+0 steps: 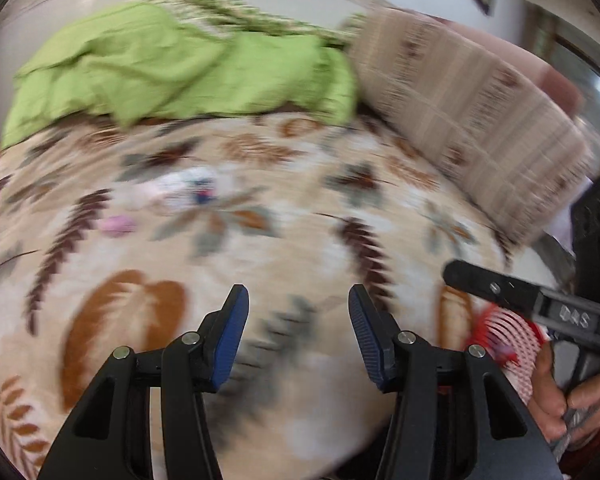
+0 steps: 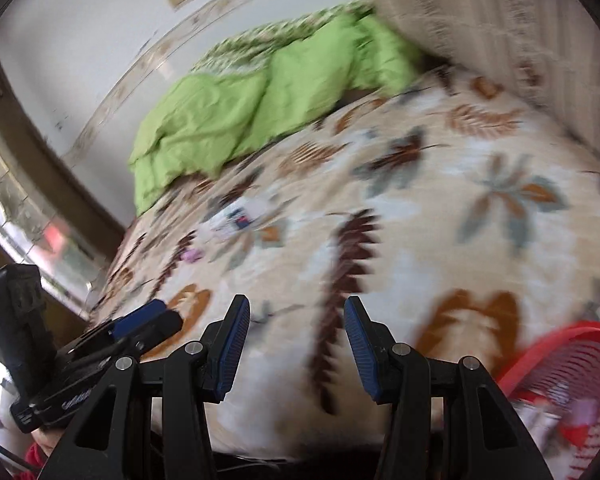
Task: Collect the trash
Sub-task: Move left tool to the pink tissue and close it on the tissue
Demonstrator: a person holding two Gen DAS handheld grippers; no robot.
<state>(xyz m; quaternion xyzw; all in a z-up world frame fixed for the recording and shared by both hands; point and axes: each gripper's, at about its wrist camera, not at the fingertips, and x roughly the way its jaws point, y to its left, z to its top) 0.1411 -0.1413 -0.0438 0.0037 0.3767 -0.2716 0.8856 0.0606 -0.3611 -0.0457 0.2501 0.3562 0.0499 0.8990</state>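
empty left tool [image 1: 299,332], blurred bedspread [image 1: 300,240], basket [image 2: 564,376] cut off

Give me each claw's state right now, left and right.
Left claw: open, nothing between the pads.
Right claw: open, nothing between the pads.

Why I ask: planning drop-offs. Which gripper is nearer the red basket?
Right. The right gripper has the red basket just beside it; the left gripper sits farther off.
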